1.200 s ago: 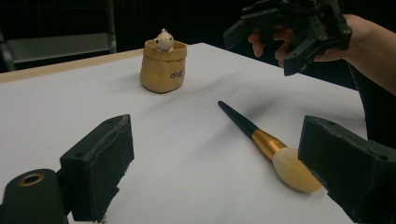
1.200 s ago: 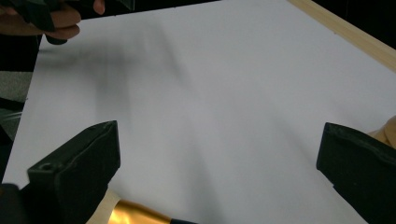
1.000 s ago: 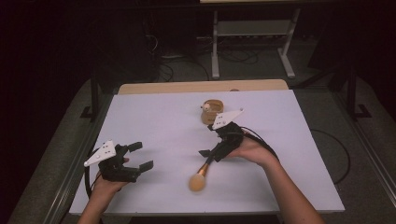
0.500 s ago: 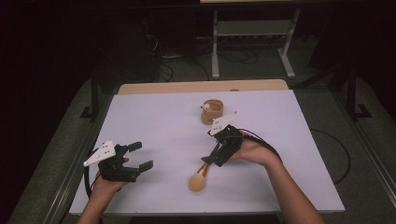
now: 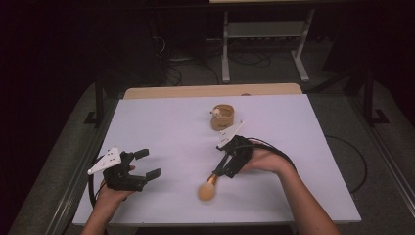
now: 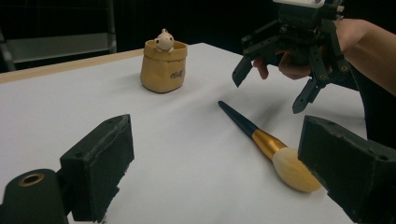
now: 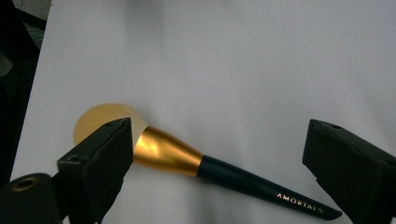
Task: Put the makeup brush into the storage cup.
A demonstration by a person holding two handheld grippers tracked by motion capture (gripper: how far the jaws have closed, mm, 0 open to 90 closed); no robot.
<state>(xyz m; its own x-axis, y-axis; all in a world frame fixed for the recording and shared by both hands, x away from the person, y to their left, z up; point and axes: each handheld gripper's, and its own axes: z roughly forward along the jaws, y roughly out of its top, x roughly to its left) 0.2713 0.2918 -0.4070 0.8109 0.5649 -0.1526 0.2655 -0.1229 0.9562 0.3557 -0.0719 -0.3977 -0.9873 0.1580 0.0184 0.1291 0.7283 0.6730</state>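
Brush (image 5: 209,184) lies flat on the white surface (image 5: 161,127), dark handle under the right gripper (image 5: 223,169), whose fingers have just been closing yet stand open astride the handle without touching. Left gripper (image 5: 147,164) rests apart, fingers open and empty.

You see a tan sack-shaped holder (image 5: 222,119) with a small pale figurine (image 6: 164,40) at its rim, upright toward the table's far edge | white table top (image 5: 161,122), wooden strip (image 5: 195,91) behind | metal stand (image 5: 264,34) and loose cables (image 5: 181,68) on the dark floor beyond.
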